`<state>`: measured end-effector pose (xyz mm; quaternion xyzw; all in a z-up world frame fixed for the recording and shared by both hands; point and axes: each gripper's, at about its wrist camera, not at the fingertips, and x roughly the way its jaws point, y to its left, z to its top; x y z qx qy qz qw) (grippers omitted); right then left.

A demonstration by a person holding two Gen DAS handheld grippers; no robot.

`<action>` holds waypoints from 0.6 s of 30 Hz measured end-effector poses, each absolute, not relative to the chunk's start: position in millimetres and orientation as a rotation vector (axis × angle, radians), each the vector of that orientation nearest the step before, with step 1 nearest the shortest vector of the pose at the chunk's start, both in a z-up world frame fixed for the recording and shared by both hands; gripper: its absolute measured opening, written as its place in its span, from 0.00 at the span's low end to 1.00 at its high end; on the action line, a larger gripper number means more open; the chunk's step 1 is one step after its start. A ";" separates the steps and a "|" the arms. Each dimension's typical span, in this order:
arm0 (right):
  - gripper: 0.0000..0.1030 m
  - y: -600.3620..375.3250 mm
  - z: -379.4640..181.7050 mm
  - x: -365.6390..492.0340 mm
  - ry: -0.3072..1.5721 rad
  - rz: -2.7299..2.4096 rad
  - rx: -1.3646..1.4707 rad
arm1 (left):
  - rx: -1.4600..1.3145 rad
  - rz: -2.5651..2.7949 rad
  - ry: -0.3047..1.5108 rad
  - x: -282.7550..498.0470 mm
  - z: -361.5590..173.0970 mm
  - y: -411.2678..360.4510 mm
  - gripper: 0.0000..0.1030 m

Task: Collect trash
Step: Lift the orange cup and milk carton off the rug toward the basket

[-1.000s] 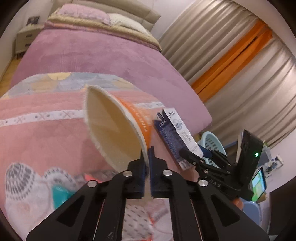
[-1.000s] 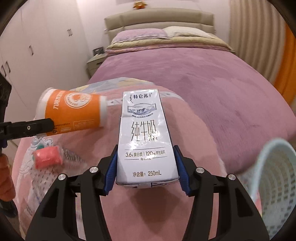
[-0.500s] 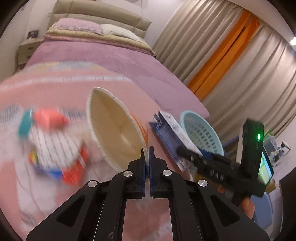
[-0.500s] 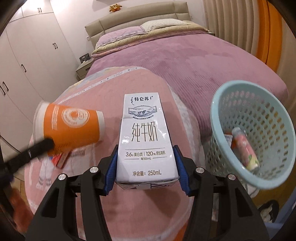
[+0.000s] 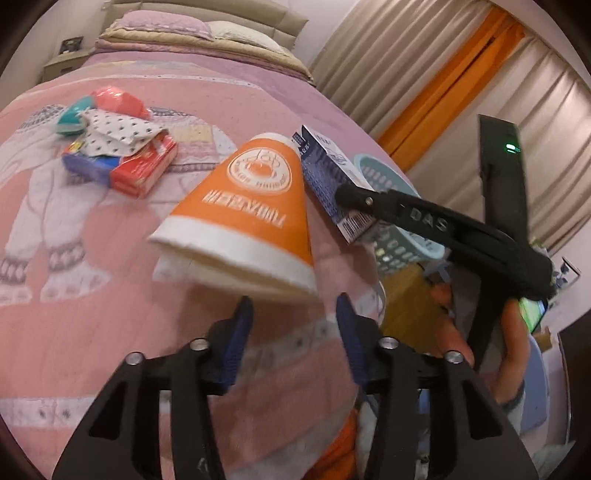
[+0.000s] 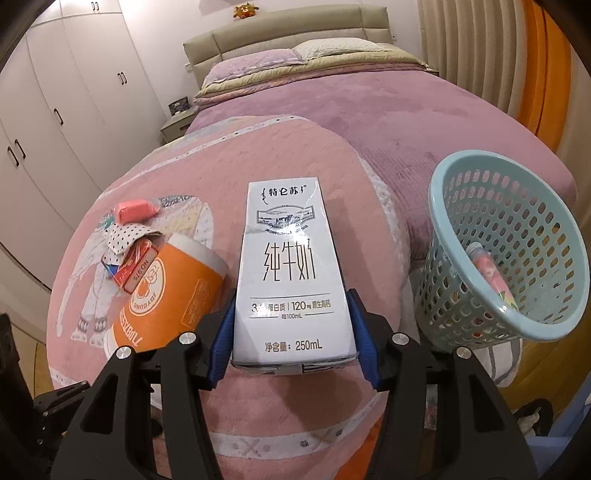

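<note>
Jaws of the left gripper (image 5: 293, 334) have just been opening and now stand released, blue pads apart with nothing pressed between them. Just beyond them the orange paper cup (image 5: 245, 212) sits free of the pads, rim toward the camera and base pointing away, above the pink blanket (image 5: 110, 295) near the bed's foot edge; the pictures do not settle whether it rests on the blanket or is in the air.

Jaws of the right gripper (image 6: 291, 341) are clenched on the milk carton (image 6: 291, 273), one pad on each side wall near its base, the printed face up. In the right wrist view the cup (image 6: 166, 295) lies just to the left of the carton.

Farther along the blanket a small heap of trash lies together: a red packet (image 5: 144, 168), a dotted wrapper (image 5: 118, 131) and a pink wrapped item (image 5: 116, 101).

Beside the bed's right edge stands a light blue perforated basket (image 6: 506, 247), tilted toward the camera, with a pink bottle (image 6: 493, 275) inside against its wall.

At the far end, pillows (image 6: 328, 50) lie against the padded headboard (image 6: 284, 26).
</note>
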<state>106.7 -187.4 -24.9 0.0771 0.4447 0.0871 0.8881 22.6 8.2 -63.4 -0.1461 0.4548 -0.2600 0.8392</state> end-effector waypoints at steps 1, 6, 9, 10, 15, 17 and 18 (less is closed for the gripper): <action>0.52 -186.9 -26.3 105.9 0.928 0.181 0.160 | -0.309 -0.557 0.963 22.5 -63.3 12.7 0.46; 0.52 -183.4 -30.1 104.6 0.941 0.176 0.163 | -0.325 -0.529 0.908 14.1 -53.1 27.4 0.56; 0.52 -182.6 -29.2 104.2 0.936 0.171 0.163 | -0.328 -0.438 0.852 24.3 -45.4 39.3 0.71; 0.52 -182.6 -29.3 104.3 0.935 0.171 0.164 | -0.326 -0.427 0.847 33.4 -46.8 40.5 0.71; 0.52 -183.3 -31.7 104.8 0.939 0.164 0.152 | -0.293 -0.417 0.904 58.0 -63.0 29.4 0.73; 0.52 -184.1 -31.8 105.2 0.938 0.163 0.152 | -0.290 -0.435 0.929 65.6 -71.7 25.4 0.79; 0.52 -185.0 -32.3 105.7 0.938 0.160 0.152 | -0.297 -0.440 0.921 68.1 -73.5 23.2 0.82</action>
